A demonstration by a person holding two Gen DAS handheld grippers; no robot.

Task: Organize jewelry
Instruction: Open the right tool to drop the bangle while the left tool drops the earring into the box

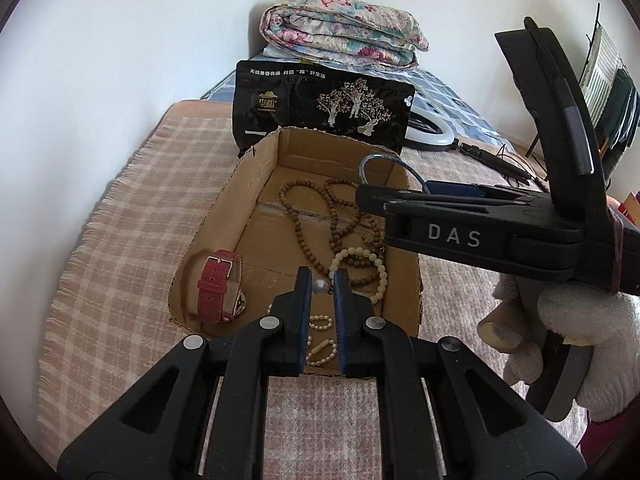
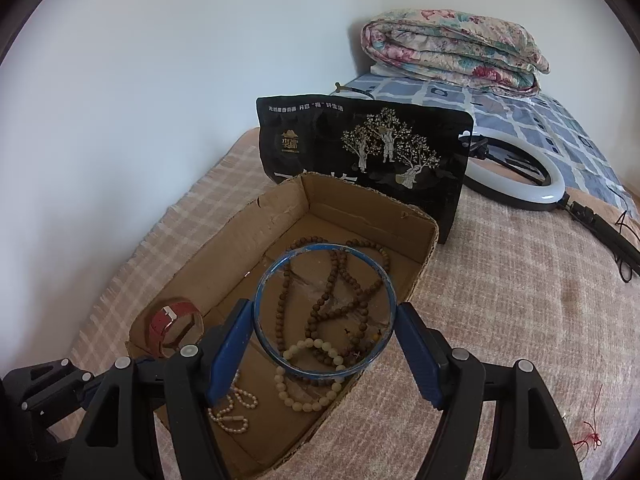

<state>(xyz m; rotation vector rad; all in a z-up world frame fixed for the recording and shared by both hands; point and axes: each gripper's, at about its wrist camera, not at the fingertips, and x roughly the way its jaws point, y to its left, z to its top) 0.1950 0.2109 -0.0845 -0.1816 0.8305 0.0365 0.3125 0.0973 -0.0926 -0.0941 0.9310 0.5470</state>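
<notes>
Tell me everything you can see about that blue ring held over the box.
The blue bangle is a thin, rigid hoop, glossy blue with worn, pale patches along its rim. It is clamped across its width between the right gripper fingers, tilted, hanging over the cardboard box. Through it show the brown beads lying below. Nothing else appears to touch it.
</notes>
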